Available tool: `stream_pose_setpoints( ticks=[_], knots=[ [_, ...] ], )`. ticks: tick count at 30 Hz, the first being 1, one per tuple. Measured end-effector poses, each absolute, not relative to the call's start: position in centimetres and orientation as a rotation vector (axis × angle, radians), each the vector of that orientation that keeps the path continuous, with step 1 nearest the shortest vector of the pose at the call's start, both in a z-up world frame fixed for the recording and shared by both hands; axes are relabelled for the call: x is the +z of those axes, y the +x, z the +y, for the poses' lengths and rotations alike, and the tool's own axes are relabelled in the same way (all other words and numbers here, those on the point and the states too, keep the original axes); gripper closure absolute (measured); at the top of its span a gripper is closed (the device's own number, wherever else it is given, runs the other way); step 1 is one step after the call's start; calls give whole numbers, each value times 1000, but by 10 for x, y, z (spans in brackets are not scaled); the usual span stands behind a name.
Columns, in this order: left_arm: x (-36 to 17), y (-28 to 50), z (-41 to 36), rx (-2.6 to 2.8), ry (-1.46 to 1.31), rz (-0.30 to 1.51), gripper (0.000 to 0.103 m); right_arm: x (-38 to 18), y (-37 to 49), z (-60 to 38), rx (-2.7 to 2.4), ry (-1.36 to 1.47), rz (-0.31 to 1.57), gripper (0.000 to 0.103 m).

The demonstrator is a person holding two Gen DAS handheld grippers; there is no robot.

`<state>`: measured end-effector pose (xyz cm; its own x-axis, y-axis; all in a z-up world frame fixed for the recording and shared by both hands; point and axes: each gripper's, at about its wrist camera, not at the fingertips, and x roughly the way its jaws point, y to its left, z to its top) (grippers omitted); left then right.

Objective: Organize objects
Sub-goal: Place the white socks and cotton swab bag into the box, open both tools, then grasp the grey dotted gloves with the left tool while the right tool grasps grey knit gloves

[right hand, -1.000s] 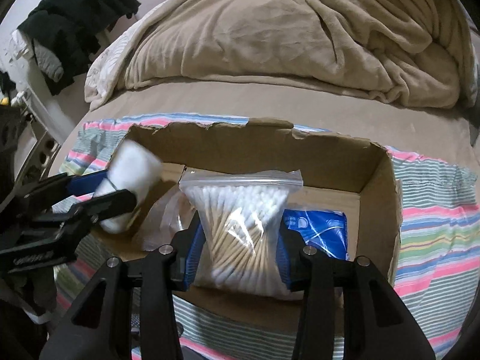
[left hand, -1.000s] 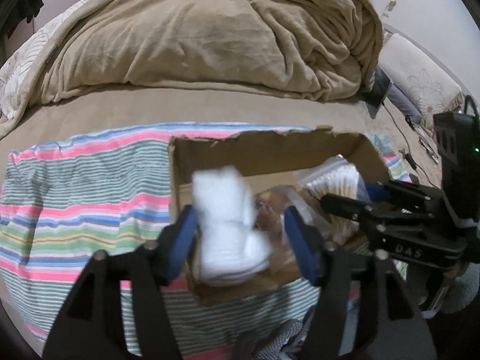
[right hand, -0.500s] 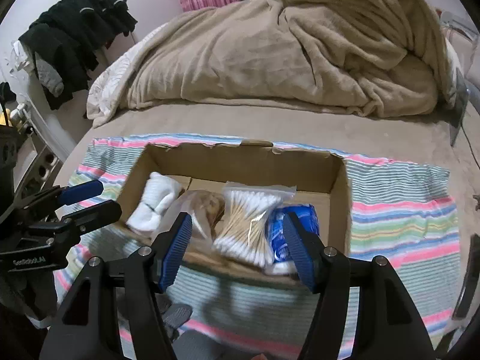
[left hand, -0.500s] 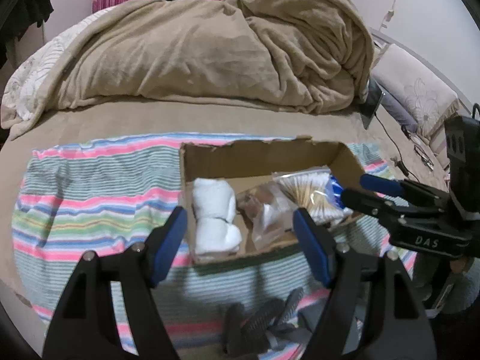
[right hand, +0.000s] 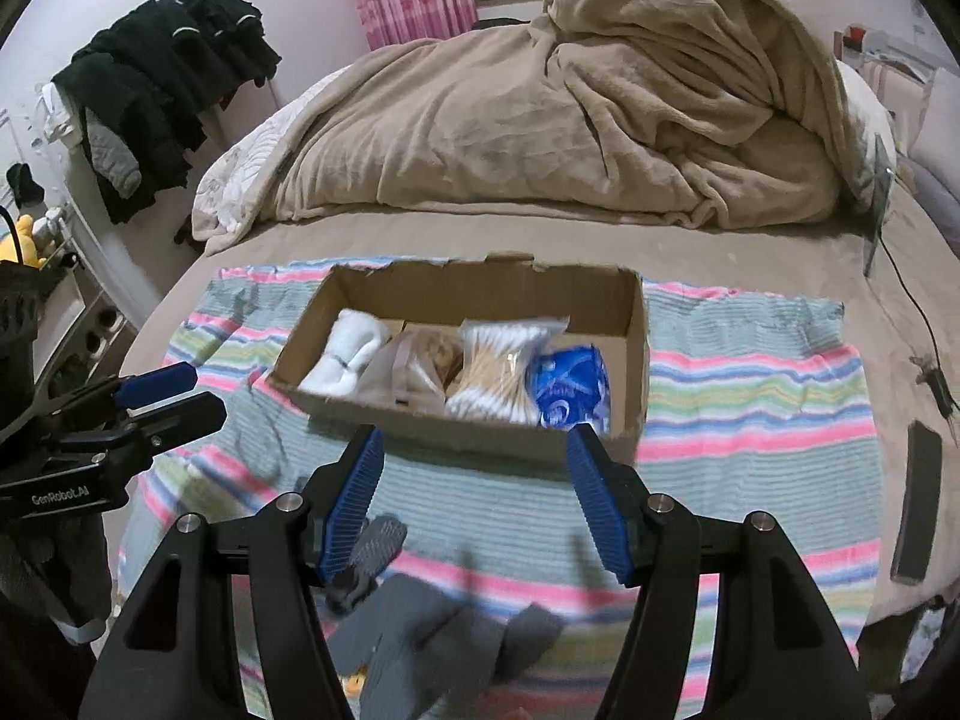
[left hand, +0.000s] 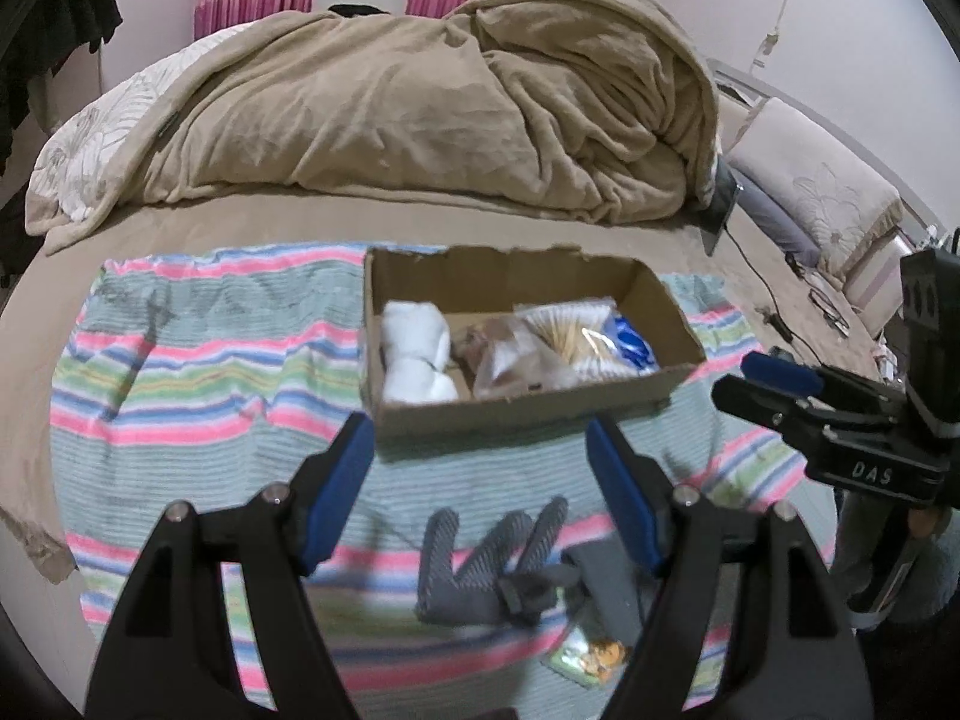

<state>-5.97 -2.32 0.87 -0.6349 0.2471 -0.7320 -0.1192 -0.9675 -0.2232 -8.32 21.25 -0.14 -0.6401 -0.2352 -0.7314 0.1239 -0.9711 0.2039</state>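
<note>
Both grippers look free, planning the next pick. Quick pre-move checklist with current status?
1. Left gripper empty, jaws open: ok.
2. Right gripper empty, jaws open: ok.
3. Cardboard box upright on the striped towel: ok.
4. White cloth roll, clear bag, cotton swab bag and blue pack inside the box: ok.
5. Grey glove left outside the box: not ok.
6. Small packet at the towel's near edge, contents: cannot tell.
</note>
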Motion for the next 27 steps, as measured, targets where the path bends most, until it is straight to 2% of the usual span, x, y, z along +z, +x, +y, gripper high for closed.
stream_pose_setpoints(
  ticks=[9,27],
  knots=[
    [-1,-34,-18,2661,-1236,-236,29,-14,-57,207,-2647,1251,-201,37],
    [-55,-19,-8,2576,-1396,-234,29,-68,-40,195,-2567,1412,-158,37]
  ],
)
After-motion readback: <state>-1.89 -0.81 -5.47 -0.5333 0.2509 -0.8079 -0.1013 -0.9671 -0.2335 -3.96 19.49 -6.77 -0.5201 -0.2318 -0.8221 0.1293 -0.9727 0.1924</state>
